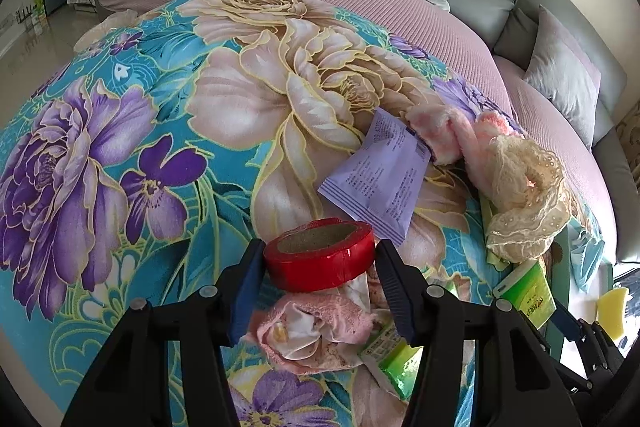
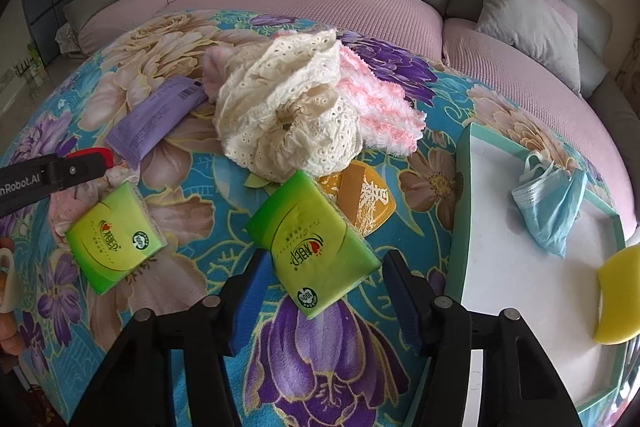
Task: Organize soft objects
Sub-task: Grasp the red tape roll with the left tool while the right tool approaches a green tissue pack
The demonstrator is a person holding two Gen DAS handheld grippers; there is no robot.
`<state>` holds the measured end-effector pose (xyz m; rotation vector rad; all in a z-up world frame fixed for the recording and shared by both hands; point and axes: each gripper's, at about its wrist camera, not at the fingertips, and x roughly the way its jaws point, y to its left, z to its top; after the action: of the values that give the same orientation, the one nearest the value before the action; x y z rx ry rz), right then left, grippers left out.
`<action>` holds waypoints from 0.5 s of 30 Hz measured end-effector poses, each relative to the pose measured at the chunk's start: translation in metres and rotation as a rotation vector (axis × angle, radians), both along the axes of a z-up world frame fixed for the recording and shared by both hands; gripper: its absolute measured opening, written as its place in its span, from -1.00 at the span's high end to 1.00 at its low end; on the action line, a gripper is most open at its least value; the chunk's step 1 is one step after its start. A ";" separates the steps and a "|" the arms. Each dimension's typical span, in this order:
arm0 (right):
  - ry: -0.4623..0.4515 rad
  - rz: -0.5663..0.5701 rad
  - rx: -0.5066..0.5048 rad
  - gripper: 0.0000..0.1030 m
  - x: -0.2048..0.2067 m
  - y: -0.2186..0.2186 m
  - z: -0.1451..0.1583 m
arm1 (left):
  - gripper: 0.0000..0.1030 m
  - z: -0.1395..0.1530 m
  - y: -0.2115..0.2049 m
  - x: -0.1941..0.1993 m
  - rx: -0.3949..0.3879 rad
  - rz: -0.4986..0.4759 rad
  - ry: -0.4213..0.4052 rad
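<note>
Left wrist view: left tongs (image 1: 320,267) are clenching a red tape roll (image 1: 320,254), one blue pad pressing each side of it. The roll is sitting over a crumpled pink cloth (image 1: 320,331) on the floral blanket (image 1: 120,147). Just right of the roll a purple sachet (image 1: 378,175) is lying flat; further right a pink fluffy cloth (image 1: 448,135) is touching a cream lace bundle (image 1: 528,195). The pink cloth under the roll is showing clearly in this view only

Right wrist view: the left tongs are entering at the far left edge, with only a sliver of red showing. A green tissue pack (image 2: 114,241) is lying near them. Right tongs (image 2: 320,275) are straddling a second green tissue pack (image 2: 316,247); the left pad is touching its edge, a gap is showing at the right pad, so the tongs are reading as released. Behind it an orange packet (image 2: 362,203) is lying partly under the lace bundle (image 2: 288,115). Shown only here: a white tray (image 2: 520,267) with a teal rim at right, holding a blue face mask (image 2: 552,207) and a yellow sponge (image 2: 618,295)
</note>
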<state>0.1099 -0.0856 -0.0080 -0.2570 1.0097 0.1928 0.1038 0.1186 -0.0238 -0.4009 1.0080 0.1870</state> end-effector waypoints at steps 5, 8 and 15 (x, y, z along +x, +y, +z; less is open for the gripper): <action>0.000 -0.009 0.050 0.13 0.000 -0.007 0.005 | -0.12 0.005 -0.002 -0.001 0.007 -0.007 -0.015; 0.002 -0.022 0.097 0.23 -0.001 -0.012 0.009 | -0.12 0.007 -0.003 -0.001 0.012 -0.011 -0.020; 0.006 0.022 0.157 0.24 -0.007 -0.011 0.015 | -0.12 0.007 -0.003 0.000 0.013 -0.012 -0.019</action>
<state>0.1026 -0.0969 0.0066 -0.1251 0.9921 0.2913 0.1034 0.1152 -0.0165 -0.3842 0.9898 0.1786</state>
